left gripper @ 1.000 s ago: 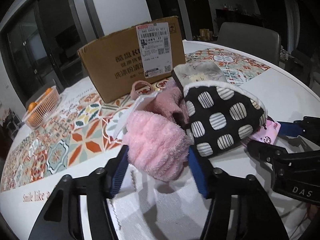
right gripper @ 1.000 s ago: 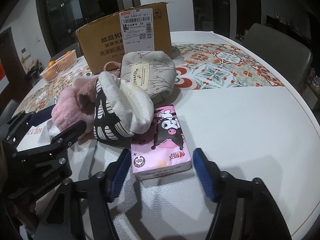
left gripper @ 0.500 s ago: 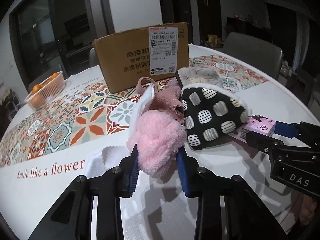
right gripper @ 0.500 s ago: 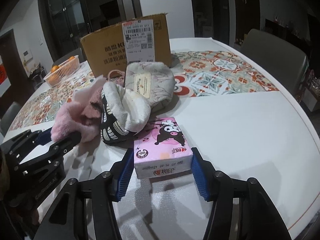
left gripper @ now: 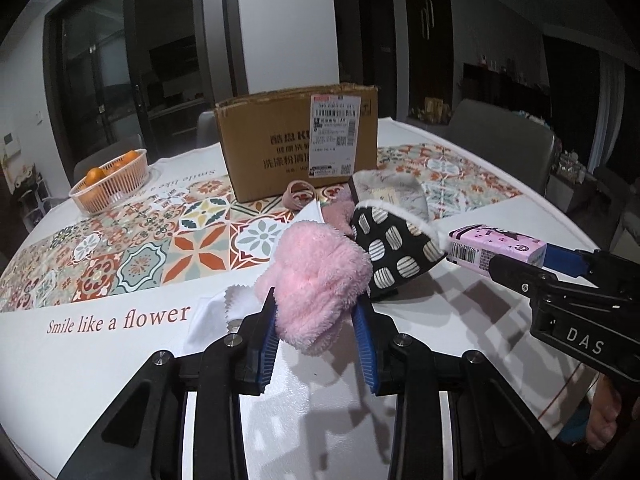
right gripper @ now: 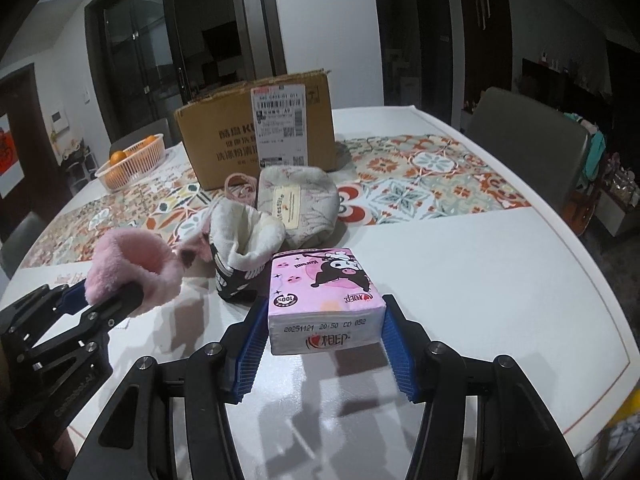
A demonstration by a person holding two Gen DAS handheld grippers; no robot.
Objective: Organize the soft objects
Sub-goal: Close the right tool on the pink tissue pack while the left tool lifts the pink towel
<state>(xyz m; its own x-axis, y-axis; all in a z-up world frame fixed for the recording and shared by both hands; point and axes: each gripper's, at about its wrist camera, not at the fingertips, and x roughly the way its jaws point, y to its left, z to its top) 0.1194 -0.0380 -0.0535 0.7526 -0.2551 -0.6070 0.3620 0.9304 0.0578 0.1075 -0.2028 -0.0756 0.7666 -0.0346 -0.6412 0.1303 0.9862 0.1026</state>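
My left fingers (left gripper: 316,334) are pinched in on the fluffy pink slipper (left gripper: 320,280), squashing its plush toe between the blue pads; they have just closed from a wider stance around it, and the slipper now hangs clear of the tabletop (left gripper: 120,360) instead of lying on it. My right fingers (right gripper: 320,344) clamp the pink tissue pack (right gripper: 322,300) across its width, and it too has come up off the surface, its shadow showing beneath. I judge both are gripped low and level so I can carry them toward the cardboard box (left gripper: 298,142) behind. The black dotted slipper (left gripper: 394,250) and the grey floral pouch (right gripper: 296,204) stay in the heap, near the pink hair tie (left gripper: 298,194). A white cloth (left gripper: 216,312) lies exposed below the lifted slipper.
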